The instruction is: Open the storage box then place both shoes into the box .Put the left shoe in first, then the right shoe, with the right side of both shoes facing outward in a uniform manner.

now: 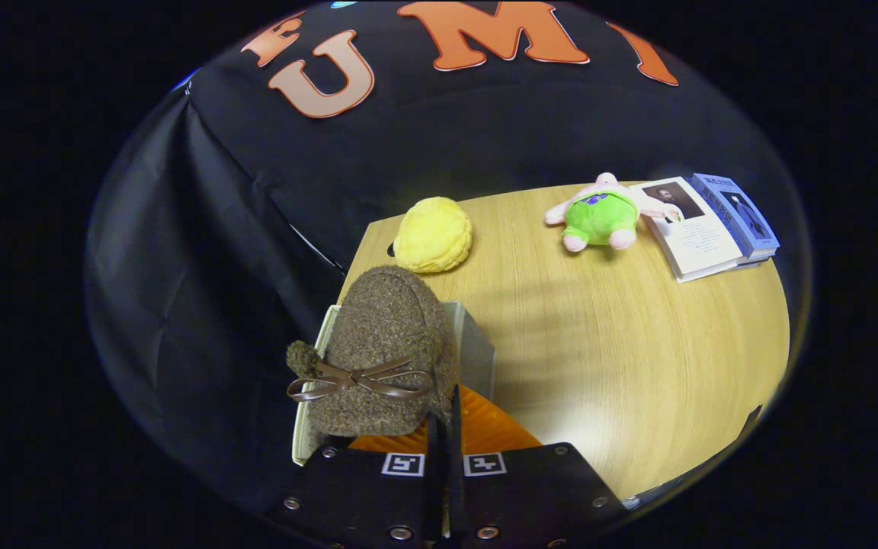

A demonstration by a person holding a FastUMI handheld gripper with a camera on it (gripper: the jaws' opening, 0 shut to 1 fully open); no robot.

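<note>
While the tool point(445, 427) pinched the brown fuzzy shoe point(382, 351) at its edge, fingers nearly together, the shoe hung over the storage box point(477, 347). The box stood on the table point(622, 343); its contents were hidden by the shoe.

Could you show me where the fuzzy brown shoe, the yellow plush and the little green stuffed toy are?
fuzzy brown shoe point(386, 343): gripper view, on its fleecy upper above the bow.
yellow plush point(433, 235): gripper view, on its rounded middle.
green stuffed toy point(600, 217): gripper view, on its green belly.
</note>
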